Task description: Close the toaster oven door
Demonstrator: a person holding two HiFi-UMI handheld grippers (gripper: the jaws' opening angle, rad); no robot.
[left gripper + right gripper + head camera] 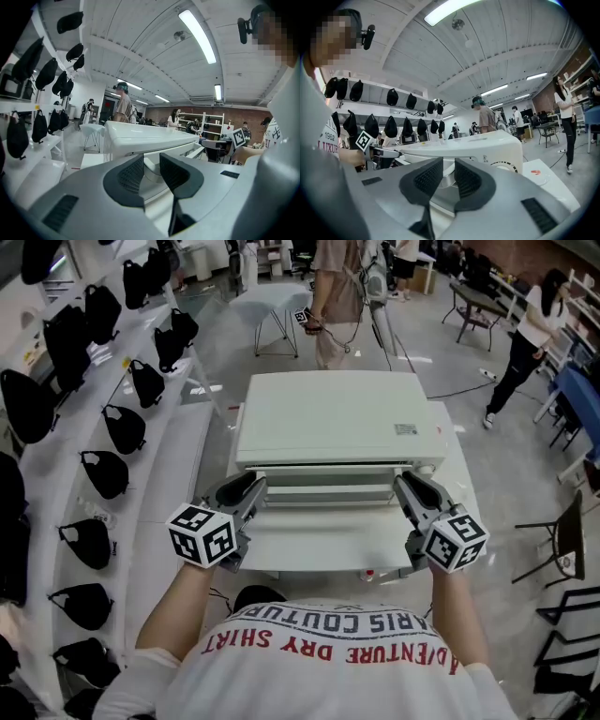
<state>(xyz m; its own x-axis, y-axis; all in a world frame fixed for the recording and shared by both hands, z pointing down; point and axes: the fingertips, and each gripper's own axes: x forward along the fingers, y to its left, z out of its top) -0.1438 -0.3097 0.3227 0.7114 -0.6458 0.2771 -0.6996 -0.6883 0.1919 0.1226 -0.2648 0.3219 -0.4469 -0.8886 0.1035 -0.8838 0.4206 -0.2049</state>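
black bags [125, 427] hang in rows along white shelves [169, 484] at the left. beyond the white table [461, 460] a person in beige [336, 296] stands near a small white table [272, 298]. another person [527, 329] stands at the right, with dark chairs [562, 540] nearer.

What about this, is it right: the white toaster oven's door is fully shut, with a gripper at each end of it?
Not quite: the head view shows the toaster oven door open, folded down toward the person, not shut. The left gripper and right gripper are indeed at its two ends.
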